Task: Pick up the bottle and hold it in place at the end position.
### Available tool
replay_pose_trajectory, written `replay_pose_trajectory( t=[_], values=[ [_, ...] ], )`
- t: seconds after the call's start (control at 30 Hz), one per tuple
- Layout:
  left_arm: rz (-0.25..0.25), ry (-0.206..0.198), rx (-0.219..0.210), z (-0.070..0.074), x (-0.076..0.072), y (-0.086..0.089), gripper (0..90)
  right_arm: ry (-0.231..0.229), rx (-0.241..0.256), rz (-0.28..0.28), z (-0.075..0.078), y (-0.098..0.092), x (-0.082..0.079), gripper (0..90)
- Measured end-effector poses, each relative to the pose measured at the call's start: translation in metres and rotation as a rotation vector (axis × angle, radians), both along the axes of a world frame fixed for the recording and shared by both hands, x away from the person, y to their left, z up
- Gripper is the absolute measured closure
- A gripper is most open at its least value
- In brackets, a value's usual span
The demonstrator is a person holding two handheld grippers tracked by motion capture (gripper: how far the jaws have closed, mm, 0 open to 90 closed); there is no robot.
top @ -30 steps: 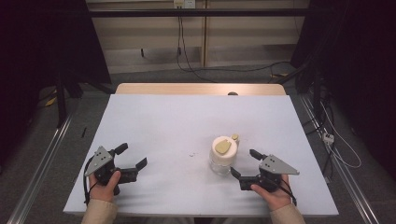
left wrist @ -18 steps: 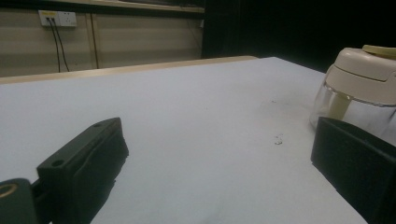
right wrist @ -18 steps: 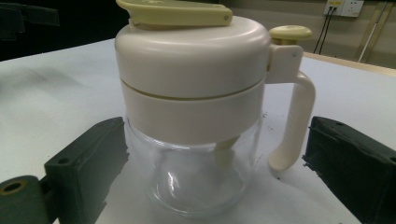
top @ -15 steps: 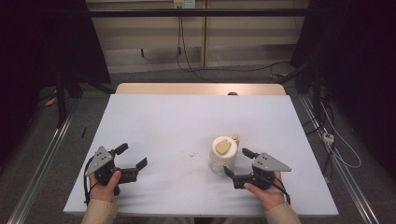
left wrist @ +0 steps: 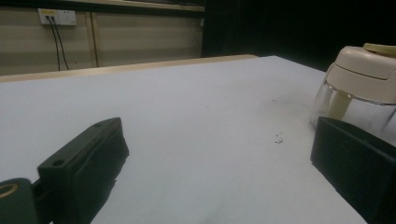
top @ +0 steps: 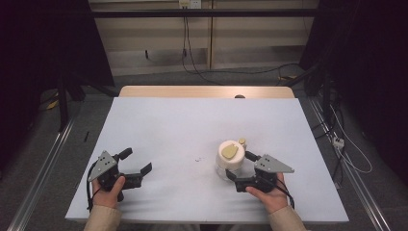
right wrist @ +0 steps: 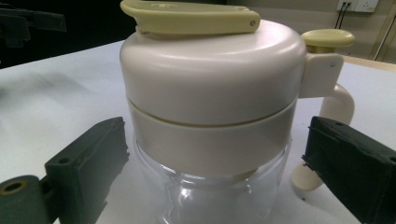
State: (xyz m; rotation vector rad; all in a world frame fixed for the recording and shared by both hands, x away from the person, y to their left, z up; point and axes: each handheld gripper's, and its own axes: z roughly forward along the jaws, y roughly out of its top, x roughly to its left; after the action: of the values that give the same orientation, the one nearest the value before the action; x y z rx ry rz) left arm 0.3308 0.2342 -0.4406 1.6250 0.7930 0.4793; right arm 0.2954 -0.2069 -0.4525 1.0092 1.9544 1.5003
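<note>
- Since a second ago the right gripper [top: 239, 169] has moved left and farther across the white table top [top: 192, 125]; it was near and right of the jar, and its black jaws now reach either side of it.
- The left gripper [top: 136, 161] has not shifted and rests at the near left of the table in the person's left hand [top: 109, 190].
- The clear glass jar with a cream plastic lid and side handle [top: 229, 159] stands upright at the near right of the table, in the same spot as before.
- In the right gripper view the jaws stand wide apart, one on each side of the jar [right wrist: 210, 126]; a narrow gap shows at each side, so they are not clamped on it.
- The left gripper's jaws are also spread apart with bare table between them; the jar [left wrist: 359, 88] shows off to its right.
- A pale yellow flat tab [right wrist: 187, 17] lies on the lid, and a round yellow knob [right wrist: 327, 38] sits atop the handle.
- Through the glass wall I cannot tell whether anything is inside the jar.
</note>
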Motion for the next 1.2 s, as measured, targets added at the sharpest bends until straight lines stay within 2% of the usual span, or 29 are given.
replay_pose_trajectory(
  t=[0.13,1.2],
  values=[
    [-0.006,0.001,0.01,0.0,0.0,0.0,3.0,0.008,0.004,0.0,0.001,0.001,0.002,5.5],
    [-0.008,0.01,-0.001,-0.001,0.001,-0.001,3.0,0.068,0.024,0.021,-0.004,0.02,0.029,3.4]
  ],
)
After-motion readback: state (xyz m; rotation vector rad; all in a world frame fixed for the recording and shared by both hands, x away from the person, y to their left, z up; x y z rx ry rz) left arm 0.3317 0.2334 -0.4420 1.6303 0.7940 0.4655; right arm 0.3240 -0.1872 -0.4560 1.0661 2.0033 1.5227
